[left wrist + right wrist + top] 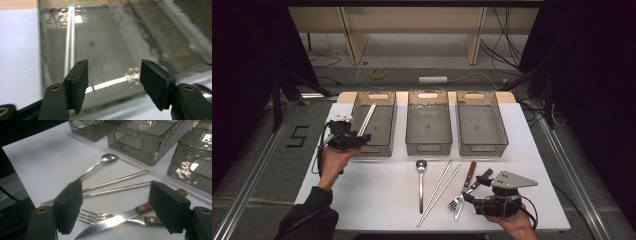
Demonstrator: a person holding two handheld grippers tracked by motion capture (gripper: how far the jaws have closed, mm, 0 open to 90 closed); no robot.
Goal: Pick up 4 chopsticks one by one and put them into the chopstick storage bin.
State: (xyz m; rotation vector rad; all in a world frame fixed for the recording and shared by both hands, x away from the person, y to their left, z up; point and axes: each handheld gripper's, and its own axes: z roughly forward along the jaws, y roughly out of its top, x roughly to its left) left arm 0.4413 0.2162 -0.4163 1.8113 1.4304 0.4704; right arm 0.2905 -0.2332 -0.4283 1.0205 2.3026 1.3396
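Middle bin (427,148), right bin (482,148) side by side; tape roll (378,73) on floor.

Probably "5" on floor (298,136)

Bare table (372,185) lies open left of the spoon (421,182); three bins (428,127) wall the far edge.

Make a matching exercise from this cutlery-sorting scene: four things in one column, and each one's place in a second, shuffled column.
Things:
1. spoon
2. knife
3. left gripper
4. middle bin

Places:
A. over the left bin
B. between the other two bins
C. crossing the fork, before the right gripper
D. on the table left of the chopsticks

Pairs: 1-D, 2-C, 3-A, 4-B
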